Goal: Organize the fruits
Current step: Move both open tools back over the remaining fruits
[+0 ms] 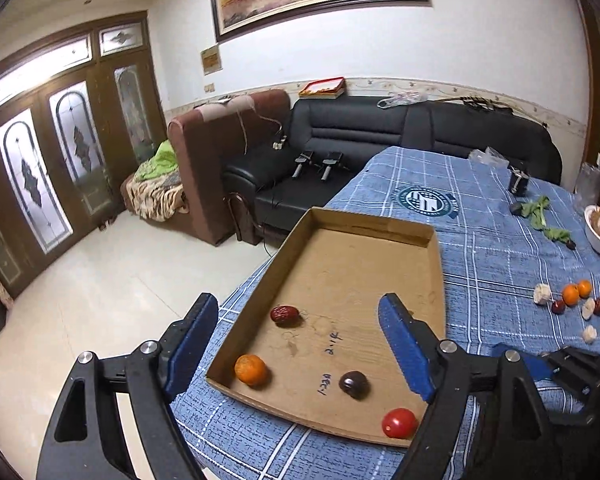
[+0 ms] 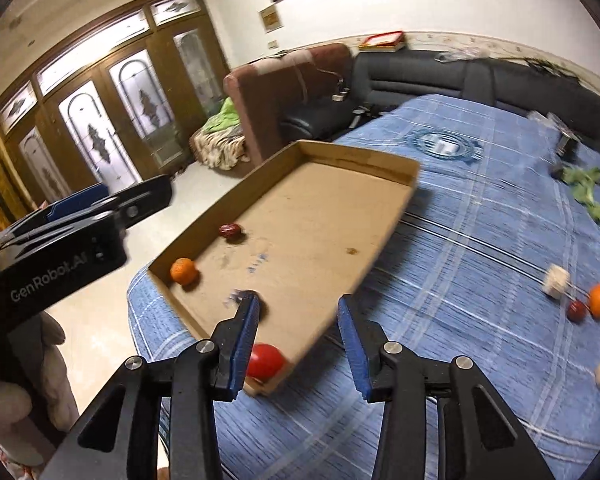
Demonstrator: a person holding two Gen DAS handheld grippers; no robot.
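A shallow cardboard tray point(image 1: 380, 240) point(image 2: 340, 208) lies on the blue checked cloth. In it are a red date point(image 1: 285, 315) point(image 2: 230, 231), a small orange point(image 1: 251, 369) point(image 2: 183, 270), a dark chestnut-like fruit point(image 1: 354, 384) and a red tomato point(image 1: 399, 423) point(image 2: 263, 361). My left gripper point(image 1: 300, 344) is open and empty above the tray's near end. My right gripper point(image 2: 298, 340) is open and empty over the tray's near right corner, beside the tomato. Loose fruits point(image 1: 571, 294) point(image 2: 599, 301) lie on the cloth to the right.
Among the loose fruits are oranges, dates and pale pieces. A white bowl point(image 1: 598, 236) and green leaves point(image 1: 540, 212) point(image 2: 584, 184) sit further right. A black box point(image 1: 518, 182) stands at the back. Sofas and the table edge lie to the left.
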